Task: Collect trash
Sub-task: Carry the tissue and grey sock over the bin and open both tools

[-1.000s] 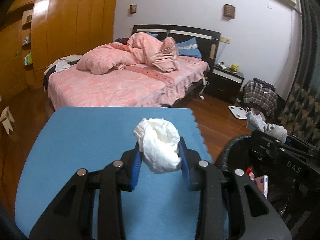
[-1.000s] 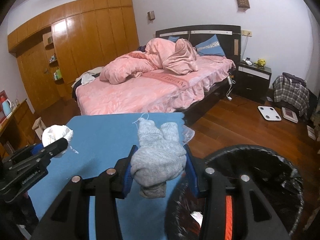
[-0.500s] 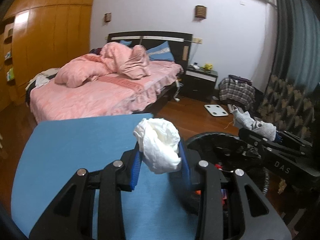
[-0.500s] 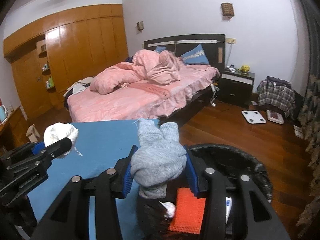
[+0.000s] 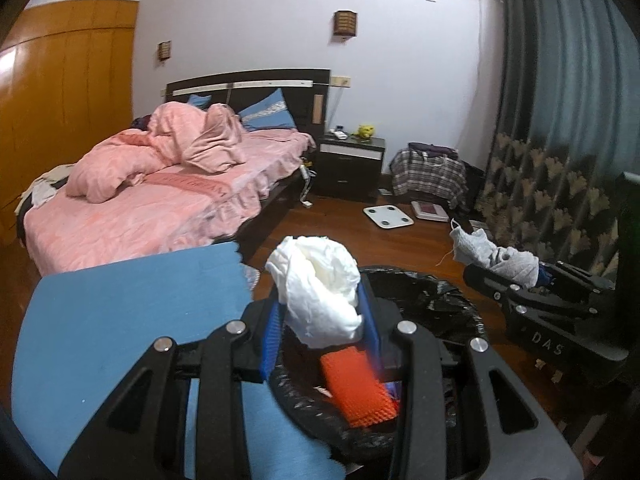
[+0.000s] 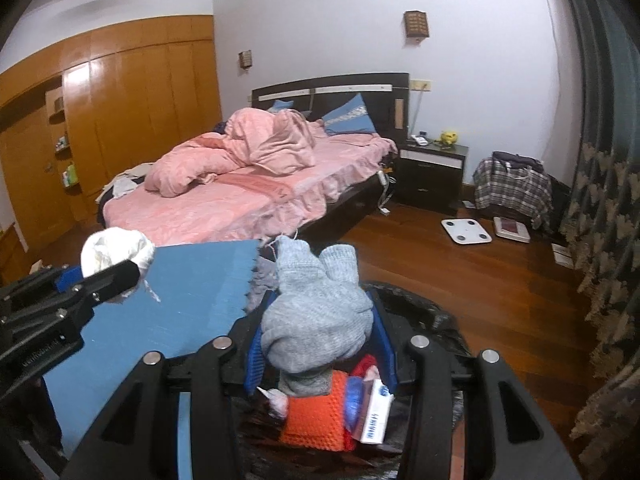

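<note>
A left gripper [image 5: 320,334] clamps a crumpled white tissue wad [image 5: 318,290] between its blue pads above the near left rim of a black-lined trash bin [image 5: 452,304], while a right gripper [image 6: 318,354] grips a bunched grey knit glove [image 6: 314,312] over the same bin [image 6: 436,320], both sets of jaws clenched on their loads. The glove's long axis runs roughly away from the camera, its two finger tips pointing up and toward the far bed; the tissue is a rounded lump with no clear long axis. Inside the bin lie an orange knit item [image 6: 316,420] and, just right of it, a small white-and-blue box [image 6: 374,416]. Left of the bin sits a blue foam mat [image 5: 132,320], its torn edge next to the rim. Beyond, on the wooden floor [image 6: 500,280], a white bathroom scale [image 6: 466,231] rests on the right near a plaid bag [image 6: 512,188]. Farther still stand a bed with pink bedding [image 6: 240,196], a dark nightstand [image 6: 432,172] to its right, and orange wooden wardrobes [image 6: 120,120] at far left.
</note>
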`<state>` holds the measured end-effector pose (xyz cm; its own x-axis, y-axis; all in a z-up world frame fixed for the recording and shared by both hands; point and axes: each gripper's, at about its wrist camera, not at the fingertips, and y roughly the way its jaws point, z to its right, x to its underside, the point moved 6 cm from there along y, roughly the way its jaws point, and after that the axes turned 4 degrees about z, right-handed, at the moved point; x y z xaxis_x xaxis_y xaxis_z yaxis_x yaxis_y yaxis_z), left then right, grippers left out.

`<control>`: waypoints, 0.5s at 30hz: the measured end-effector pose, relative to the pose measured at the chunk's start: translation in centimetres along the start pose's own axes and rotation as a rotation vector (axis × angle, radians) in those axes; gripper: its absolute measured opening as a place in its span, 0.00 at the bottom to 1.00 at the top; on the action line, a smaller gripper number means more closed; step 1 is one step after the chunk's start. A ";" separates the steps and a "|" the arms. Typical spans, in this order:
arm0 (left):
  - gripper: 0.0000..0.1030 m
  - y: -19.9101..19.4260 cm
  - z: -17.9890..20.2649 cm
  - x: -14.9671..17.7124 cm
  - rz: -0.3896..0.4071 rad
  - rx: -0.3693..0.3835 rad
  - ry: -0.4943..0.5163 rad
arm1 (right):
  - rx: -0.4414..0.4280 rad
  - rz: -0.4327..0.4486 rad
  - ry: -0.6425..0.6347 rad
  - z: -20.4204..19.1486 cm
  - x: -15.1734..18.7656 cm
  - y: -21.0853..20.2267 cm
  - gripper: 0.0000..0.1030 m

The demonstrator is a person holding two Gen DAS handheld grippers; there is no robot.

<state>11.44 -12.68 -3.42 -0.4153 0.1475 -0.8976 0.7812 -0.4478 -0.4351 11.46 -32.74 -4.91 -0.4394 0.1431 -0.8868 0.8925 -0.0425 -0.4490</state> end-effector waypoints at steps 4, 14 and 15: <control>0.33 1.1 1.5 0.3 -0.010 0.030 0.016 | 0.034 -0.012 0.017 2.0 0.6 0.1 0.43; 0.33 5.1 3.9 2.0 -0.049 0.083 0.047 | 0.092 -0.045 0.042 5.5 2.0 1.3 0.43; 0.33 5.5 4.1 2.1 -0.054 0.085 0.047 | 0.093 -0.047 0.043 5.7 2.2 1.4 0.43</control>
<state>12.96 -18.47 -7.47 -0.4323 0.2134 -0.8761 0.7148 -0.5112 -0.4772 11.15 -38.11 -8.07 -0.4743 0.1892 -0.8598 0.8566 -0.1263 -0.5003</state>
